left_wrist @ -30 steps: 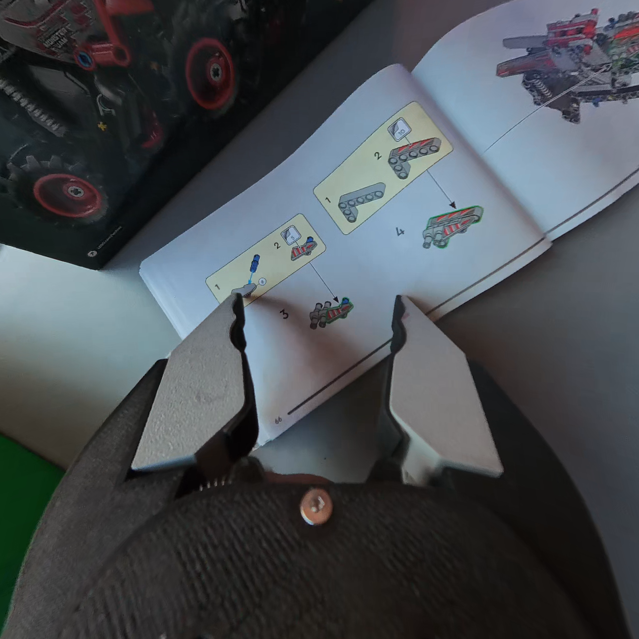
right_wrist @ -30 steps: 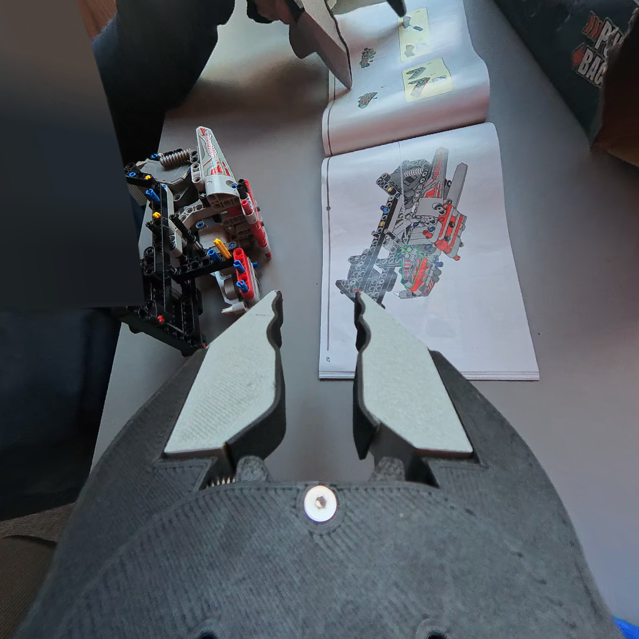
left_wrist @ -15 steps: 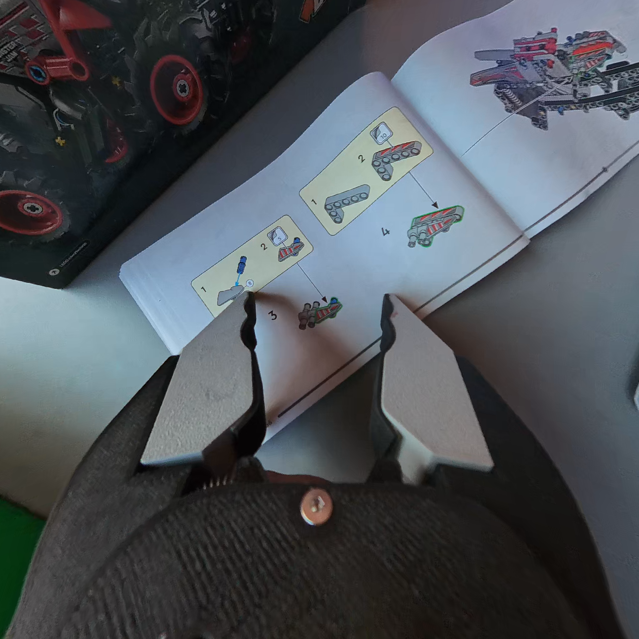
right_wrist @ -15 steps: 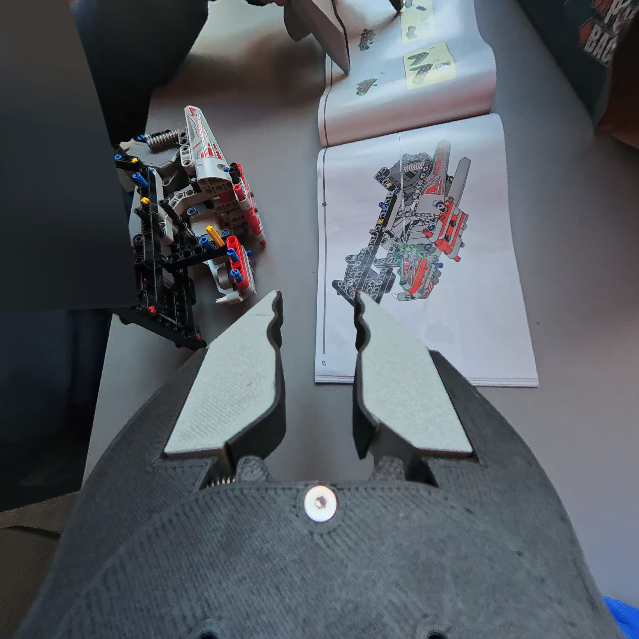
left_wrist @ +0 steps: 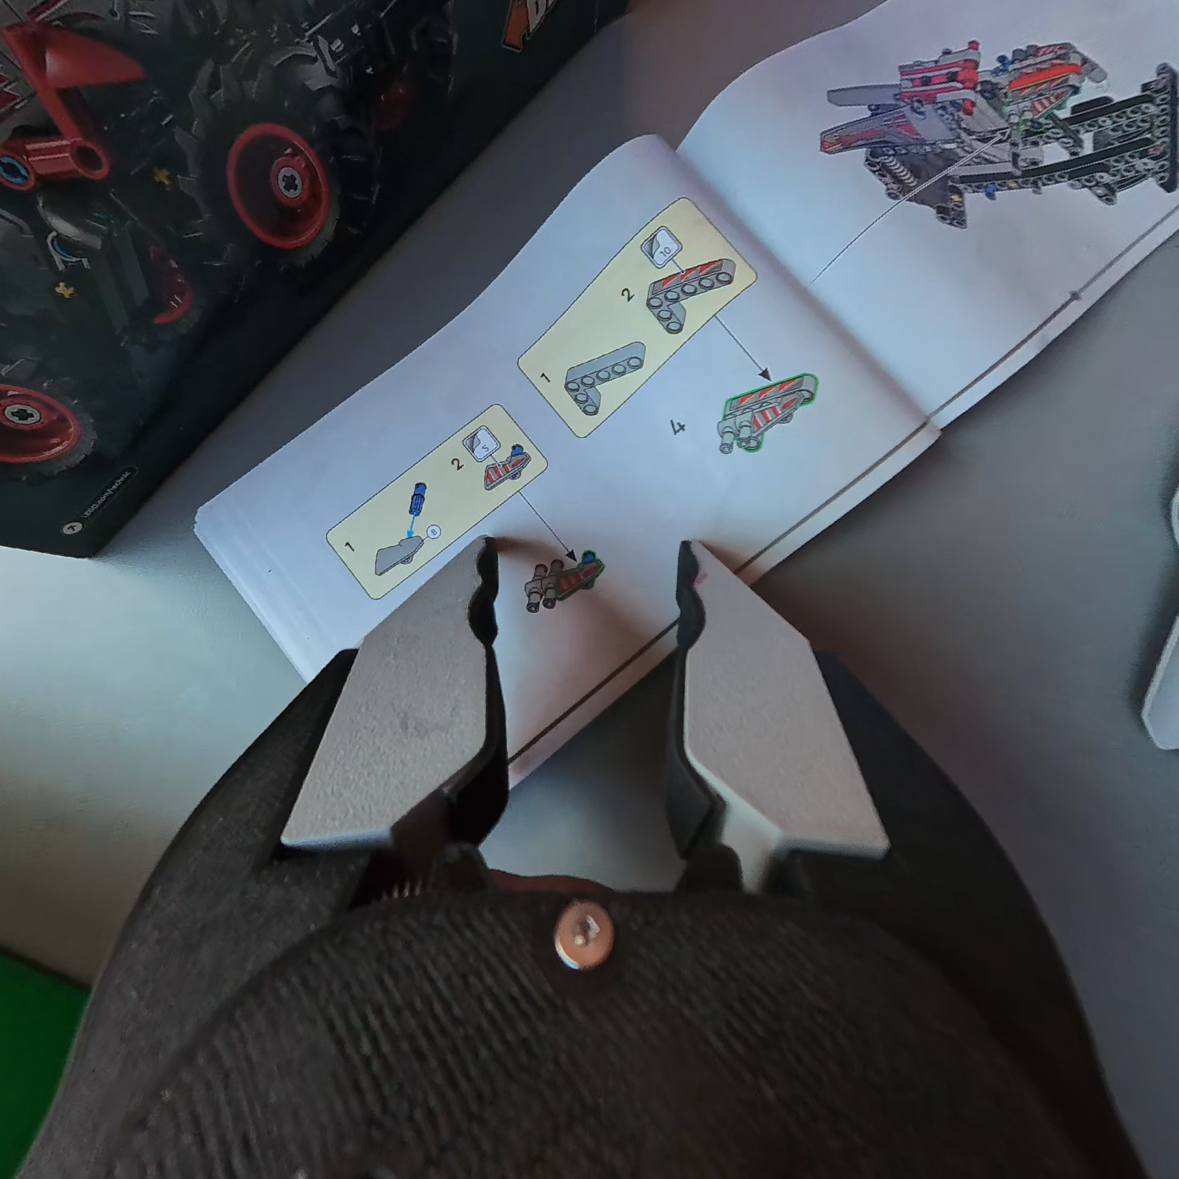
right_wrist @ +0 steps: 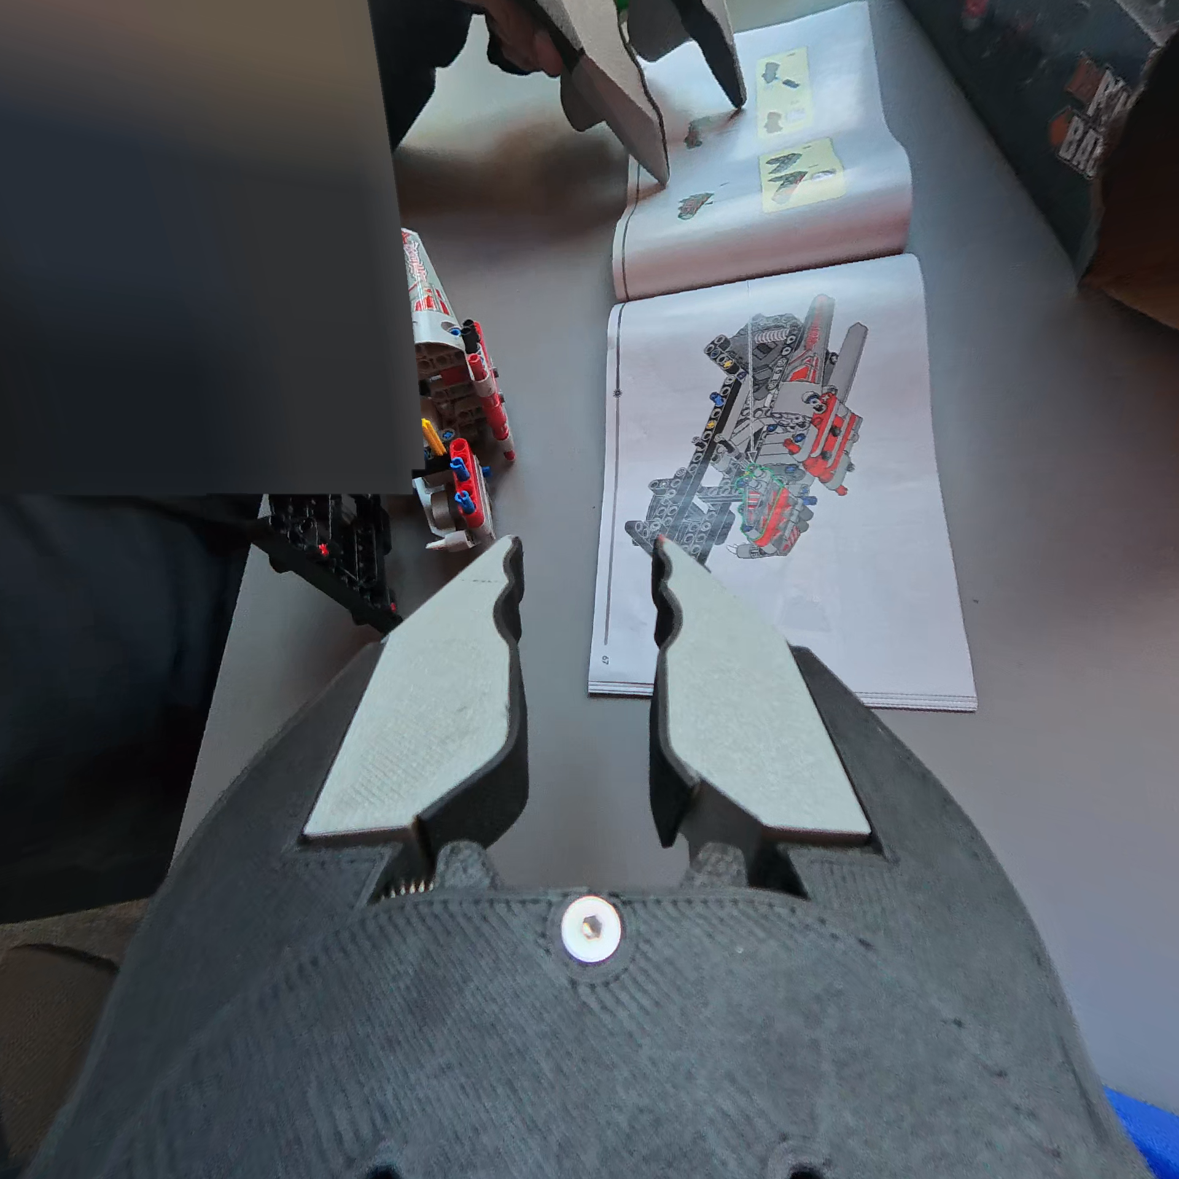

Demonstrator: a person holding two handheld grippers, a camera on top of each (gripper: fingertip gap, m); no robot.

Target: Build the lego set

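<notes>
Both empty: left gripper [left_wrist: 584, 552] wide open over the instruction booklet [left_wrist: 638, 485], right gripper [right_wrist: 584, 548] half open.

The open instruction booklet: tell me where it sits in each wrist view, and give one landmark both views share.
Left wrist view: instruction booklet runs from centre to upper right, under the open left gripper.
Right wrist view: it fills the centre right, beyond the open right gripper.
Shared landmark: the dark set box, upper left and upper right corner.

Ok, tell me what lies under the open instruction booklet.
Under the instruction booklet only the grey table shows around its edges. Its own pages cover whatever else is beneath.
</notes>
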